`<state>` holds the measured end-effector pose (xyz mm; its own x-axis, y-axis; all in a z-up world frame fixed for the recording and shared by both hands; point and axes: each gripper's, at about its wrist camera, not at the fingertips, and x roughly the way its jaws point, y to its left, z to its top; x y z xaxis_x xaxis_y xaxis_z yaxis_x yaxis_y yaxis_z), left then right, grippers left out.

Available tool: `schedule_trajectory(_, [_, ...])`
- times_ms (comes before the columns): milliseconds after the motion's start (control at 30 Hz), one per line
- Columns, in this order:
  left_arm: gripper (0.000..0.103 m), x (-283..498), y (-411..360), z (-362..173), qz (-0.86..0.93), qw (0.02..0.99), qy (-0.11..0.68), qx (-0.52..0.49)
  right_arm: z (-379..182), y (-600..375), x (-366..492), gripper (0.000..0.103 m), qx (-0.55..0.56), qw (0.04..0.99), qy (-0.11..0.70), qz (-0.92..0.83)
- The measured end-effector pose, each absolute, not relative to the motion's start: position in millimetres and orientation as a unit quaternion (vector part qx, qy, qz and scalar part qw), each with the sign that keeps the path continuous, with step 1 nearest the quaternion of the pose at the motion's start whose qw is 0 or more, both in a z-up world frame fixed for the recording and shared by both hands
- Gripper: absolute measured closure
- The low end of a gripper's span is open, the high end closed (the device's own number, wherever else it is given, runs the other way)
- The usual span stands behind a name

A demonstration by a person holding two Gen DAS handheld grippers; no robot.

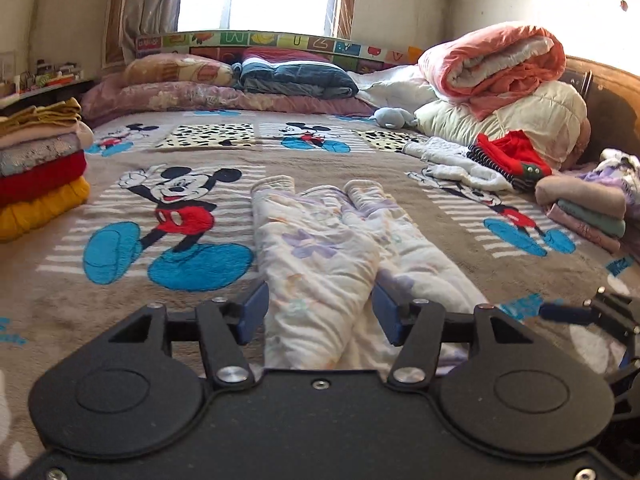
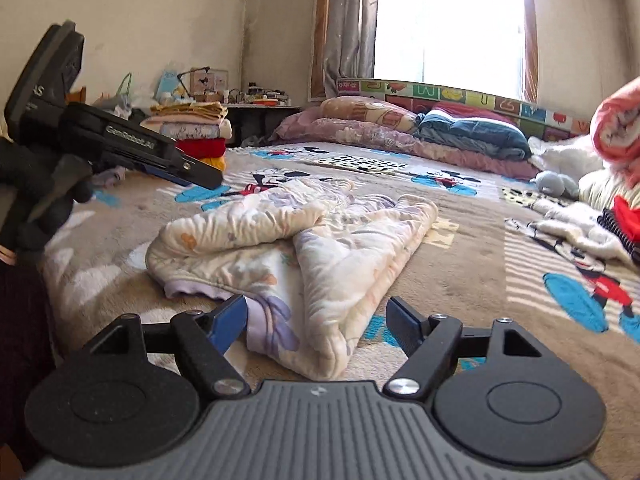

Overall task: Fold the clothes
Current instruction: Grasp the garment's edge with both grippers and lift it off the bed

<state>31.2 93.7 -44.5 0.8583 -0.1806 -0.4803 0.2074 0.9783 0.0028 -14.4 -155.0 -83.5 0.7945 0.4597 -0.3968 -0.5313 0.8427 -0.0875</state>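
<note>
Left gripper (image 1: 318,312): our jaws parted, floral garment (image 1: 328,256) between them, unpinched. Right gripper (image 2: 316,326): jaws wide, holding nothing, at the garment's near fold. Garment lies partly folded (sleeves inward) on the cartoon blanket (image 1: 120,184).

left gripper (image 1: 320,310): black body, blue finger pads, silver screws.
right gripper (image 2: 316,322): grey ribbed plate, black round discs.
hand (image 2: 36,192): black glove, left edge.

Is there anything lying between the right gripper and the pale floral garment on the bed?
Nothing visible. The right gripper has open jaws right at the near edge of the pale floral garment, with only the brown cartoon-mouse blanket underneath.
</note>
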Motion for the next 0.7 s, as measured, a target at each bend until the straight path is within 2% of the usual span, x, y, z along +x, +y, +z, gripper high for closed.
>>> schedule_trajectory(267, [0.040, -5, 77, -80, -0.113, 0.931, 0.249, 0.243, -106, -127, -29, 0.027, -0.262, 0.909, 0.219, 0.238])
schedule_trajectory(500, [0.038, -15, 48, -138, -0.114, 0.854, 0.232, 0.451, -113, -116, -32, 0.025, -0.305, 0.904, 0.210, 0.212])
schedule_trajectory(700, [0.038, -7, 48, -150, -0.073, 0.848, 0.188, 0.491, -118, -110, -24, 0.022, -0.317, 0.908, 0.192, 0.195])
